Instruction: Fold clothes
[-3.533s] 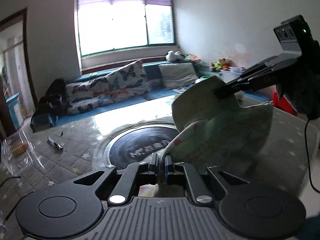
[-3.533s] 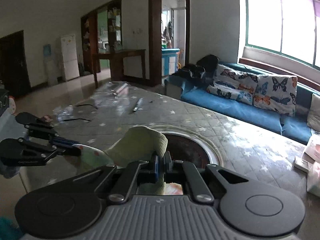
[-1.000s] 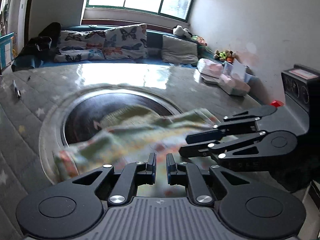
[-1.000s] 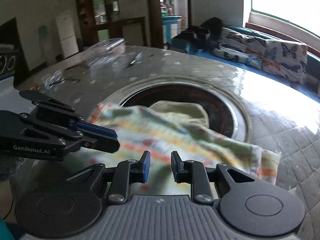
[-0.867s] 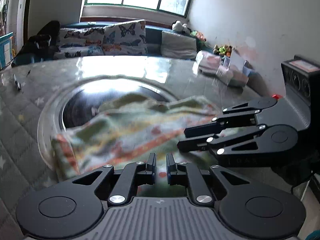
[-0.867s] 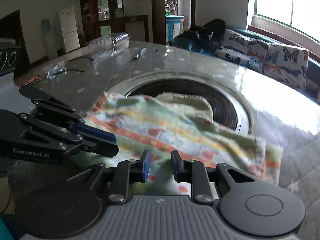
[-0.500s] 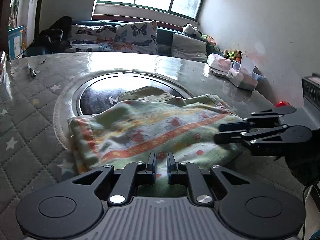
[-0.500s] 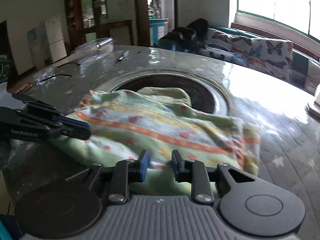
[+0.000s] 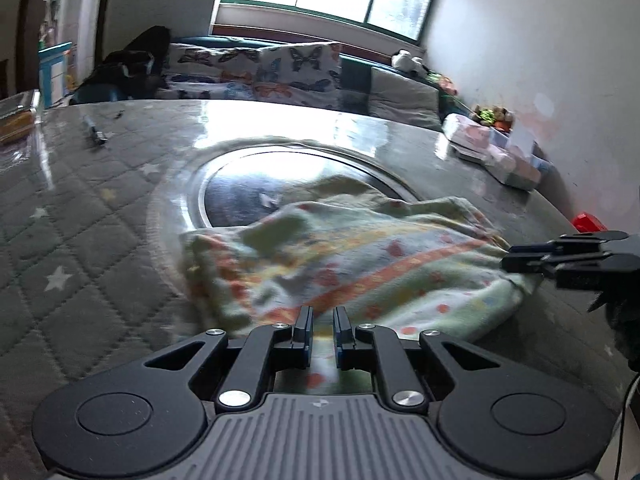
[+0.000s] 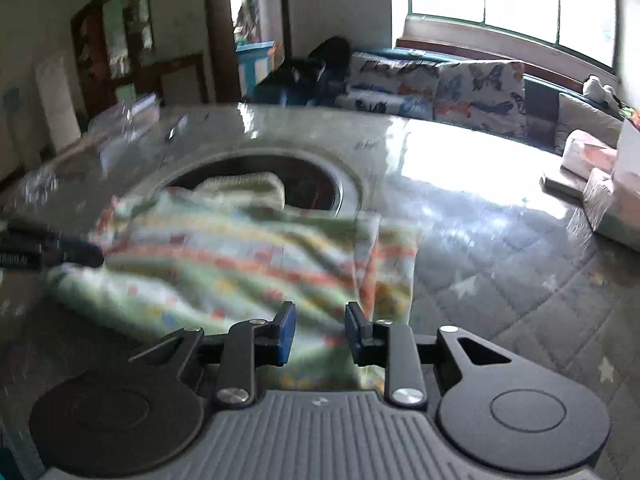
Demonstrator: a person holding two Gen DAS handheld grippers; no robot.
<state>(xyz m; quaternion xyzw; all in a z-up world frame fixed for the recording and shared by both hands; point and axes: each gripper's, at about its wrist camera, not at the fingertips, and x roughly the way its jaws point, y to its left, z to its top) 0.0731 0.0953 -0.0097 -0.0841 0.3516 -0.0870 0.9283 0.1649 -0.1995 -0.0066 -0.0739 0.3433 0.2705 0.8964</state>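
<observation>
A green garment with orange stripes and small red prints (image 9: 360, 264) lies flat on the quilted table, partly over the round dark inset (image 9: 248, 184). It also shows in the right wrist view (image 10: 240, 264). My left gripper (image 9: 321, 320) is open a little at the garment's near edge, holding nothing. My right gripper (image 10: 318, 320) is open wider at the opposite near edge, empty. The right gripper shows at the garment's right corner in the left wrist view (image 9: 520, 260). The left gripper shows at its left corner in the right wrist view (image 10: 80, 256).
The grey quilted table cover (image 9: 80, 240) has star marks. A pen (image 9: 94, 134) and a clear box (image 9: 16, 120) lie at the far left. Tissue packs and boxes (image 9: 500, 156) sit at the far right edge. A sofa with butterfly cushions (image 9: 256, 76) stands behind.
Both grippers let go of the garment after lowering it onto the table. Since half a second ago the right gripper has opened wider and both have shifted slightly at the near edge.
</observation>
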